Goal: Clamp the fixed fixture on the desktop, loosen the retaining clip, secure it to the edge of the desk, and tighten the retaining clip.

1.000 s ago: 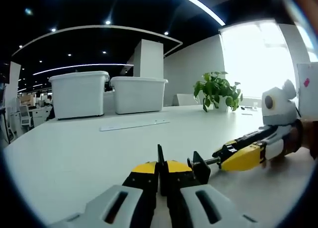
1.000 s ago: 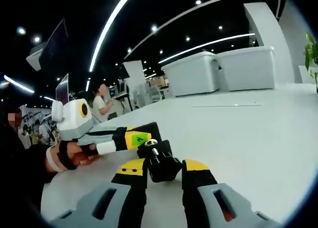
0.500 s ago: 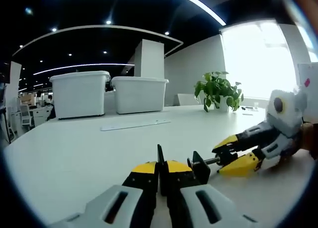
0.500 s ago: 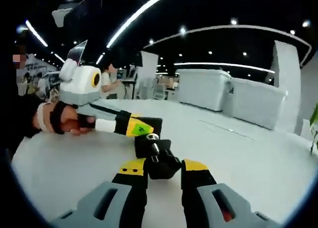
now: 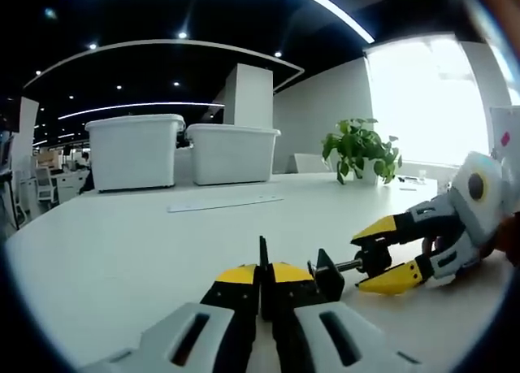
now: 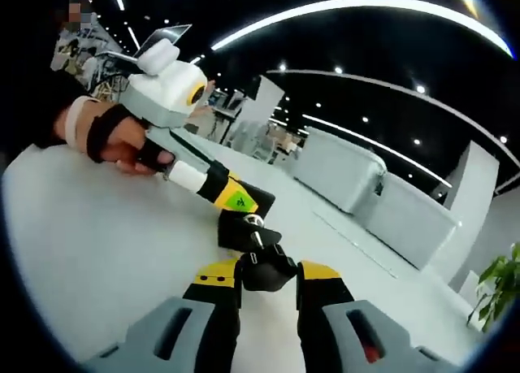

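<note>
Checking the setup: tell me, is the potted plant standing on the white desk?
Yes: the potted plant stands on the white desk, beyond the right gripper.

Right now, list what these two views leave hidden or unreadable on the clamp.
- Small black metal clamp fixture, left gripper view: the left gripper covers its near part; only one thin edge rises between the fingertips.
- Its screw knob, right gripper view: the right gripper hides its sides.
- White desk: its edge is hard to trace in either view.
- Flat strip on the desk, left gripper view: too small to identify.

left claw [image 5: 266, 277]: jaws closed, low | right claw [image 6: 268, 273]: jaws clamped, rolled
</note>
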Available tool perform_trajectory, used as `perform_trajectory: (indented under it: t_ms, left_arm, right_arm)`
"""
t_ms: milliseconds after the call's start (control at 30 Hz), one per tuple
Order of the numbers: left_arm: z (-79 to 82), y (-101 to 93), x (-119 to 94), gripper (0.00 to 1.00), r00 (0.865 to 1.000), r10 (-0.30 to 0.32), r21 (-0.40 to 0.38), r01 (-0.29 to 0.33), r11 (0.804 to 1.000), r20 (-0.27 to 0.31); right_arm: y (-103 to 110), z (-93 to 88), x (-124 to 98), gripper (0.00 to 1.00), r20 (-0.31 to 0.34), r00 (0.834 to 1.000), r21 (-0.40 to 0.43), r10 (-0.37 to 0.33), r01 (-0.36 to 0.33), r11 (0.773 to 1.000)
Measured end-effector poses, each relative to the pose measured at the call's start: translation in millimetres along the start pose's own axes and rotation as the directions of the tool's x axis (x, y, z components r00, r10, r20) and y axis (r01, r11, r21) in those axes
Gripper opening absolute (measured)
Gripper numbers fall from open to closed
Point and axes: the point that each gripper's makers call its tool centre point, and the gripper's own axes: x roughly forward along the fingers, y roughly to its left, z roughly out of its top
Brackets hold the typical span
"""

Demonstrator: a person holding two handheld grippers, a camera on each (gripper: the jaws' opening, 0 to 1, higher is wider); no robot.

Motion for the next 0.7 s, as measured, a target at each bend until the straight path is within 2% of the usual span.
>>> perform_trajectory:
  t_ms: [133,200,233,300,333,400,433,500,533,567,600,633,667,700]
  left_arm:
    - [-0.1,0.4,0.1,0.05,1.0,0.003,0.006,-0.003,1.0,0.001]
    - [-0.1,0.7,0.3,0.05,1.0,0.003,0.013,-0.003,1.0,0.001]
    - [-0.1,0.7,0.4,0.05,1.0,0.004,0.017,-0.004,1.0,0.001]
    - [-0.2,0.6,0.5,0.04,1.0,0.004,0.022,-0.004,1.0,0.002]
    - [-0.2,0.6,0.5,0.04,1.0,0.004,0.023,-0.004,1.0,0.002]
    - [-0.2,0.7,0.5,0.04,1.0,0.004,0.026,-0.004,1.0,0.002]
    - [-0.1,0.7,0.6,0.04,1.0,0.004,0.029,-0.004,1.0,0.003]
    - [0.0,0.7,0.6,0.04,1.0,0.004,0.035,-0.004,0.999,0.003]
    - [0.0,0.8,0.6,0.04,1.0,0.004,0.035,-0.004,0.999,0.003]
    - [0.0,1.0,0.6,0.04,1.0,0.004,0.033,-0.004,0.999,0.003]
    - [0.0,1.0,0.6,0.04,1.0,0.004,0.034,-0.004,0.999,0.003]
    - [0.1,1.1,0.6,0.04,1.0,0.004,0.034,-0.004,0.999,0.003]
    - [0.1,1.2,0.6,0.04,1.0,0.004,0.034,-0.004,0.999,0.003]
    - [0.2,1.2,0.5,0.04,1.0,0.004,0.035,-0.004,0.999,0.003]
  right_arm:
    - [0.0,-3.5,0.4,0.27,-0.01,1.0,0.103,0.021,-0.019,0.995]
    - [3.8,-5.4,-0.1,0.3,-0.018,0.999,0.179,0.043,-0.039,0.983]
    - [6.3,-5.1,-0.1,0.34,-0.014,0.998,0.232,0.066,-0.061,0.971]
    - [3.2,-3.9,-0.2,0.49,-0.008,0.998,0.332,0.069,-0.063,0.941]
    - [1.0,-0.9,-0.6,0.53,0.009,0.997,0.383,0.071,-0.069,0.921]
    - [-4.3,4.7,-1.5,0.53,0.042,0.996,0.5,0.081,-0.091,0.861]
    - [-9.4,6.3,-1.2,0.53,0.056,0.996,0.558,0.073,-0.091,0.825]
    - [-16.8,2.6,-0.5,0.52,0.054,0.996,0.67,0.065,-0.085,0.737]
    - [-18.7,-1.6,-0.4,0.5,0.042,0.997,0.703,0.066,-0.076,0.707]
    - [-21.2,-5.2,-0.1,0.47,0.036,0.997,0.713,0.065,-0.071,0.698]
    - [-20.2,-5.7,-0.9,0.45,0.037,0.997,0.709,0.064,-0.072,0.702]
    - [-20.5,-6.1,-0.8,0.43,0.038,0.997,0.723,0.069,-0.075,0.686]
    - [-18.3,-5.3,-1.2,0.42,0.041,0.997,0.748,0.072,-0.078,0.659]
    - [-18.8,-5.9,-0.3,0.4,0.037,0.997,0.754,0.075,-0.077,0.652]
